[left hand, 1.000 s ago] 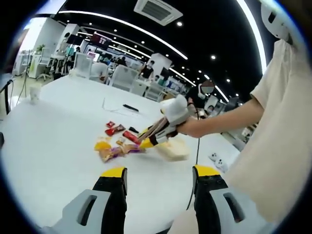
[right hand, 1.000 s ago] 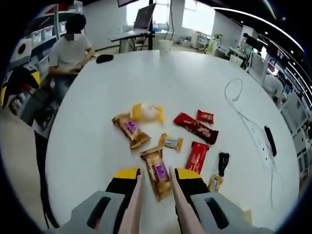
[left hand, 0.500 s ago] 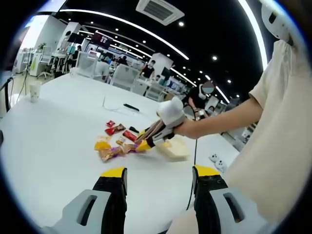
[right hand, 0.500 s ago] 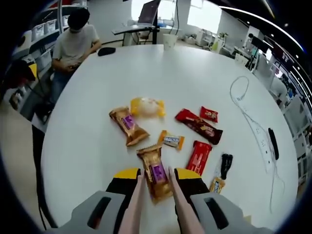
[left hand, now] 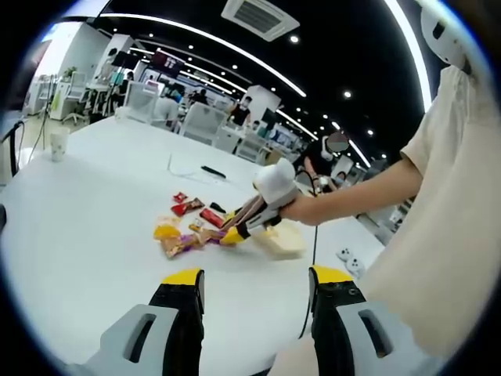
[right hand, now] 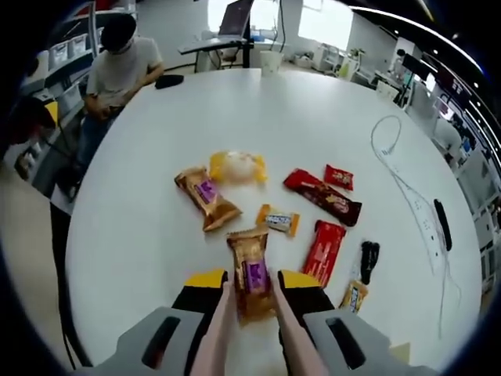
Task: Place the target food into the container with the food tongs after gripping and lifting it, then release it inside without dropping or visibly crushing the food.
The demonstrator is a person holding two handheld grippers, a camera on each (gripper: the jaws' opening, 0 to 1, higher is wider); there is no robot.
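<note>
Snack packet (right hand: 250, 273), brown-gold wrapper with a purple label, lying flat on the white table (right hand: 156, 157) toward its near edge, between the two pale arms of the food tongs (right hand: 246, 325). The tongs are carried in the right gripper (right hand: 249, 291), whose yellow-tipped jaws press on the tong arms; tong tips stand either side of the packet's near end, and whether they touch it yet cannot be told. Judged light, with a crinkly, slippery film skin over a soft, crushable filling. Best taken across the middle of its width, at the label, with gentle pressure; a hold near a sealed end would likely let it swing or slide out.

Container (left hand: 279, 237), pale and shallow, sits just beside the right gripper in the left gripper view, near the table's far edge from there.

Other snacks: second brown packet (right hand: 207, 198), yellow packet (right hand: 236, 166), small gold bar (right hand: 278, 221), red packets (right hand: 322, 196).

Left gripper (left hand: 254, 301): jaws spread wide, holding nothing, hovering above the table.
</note>
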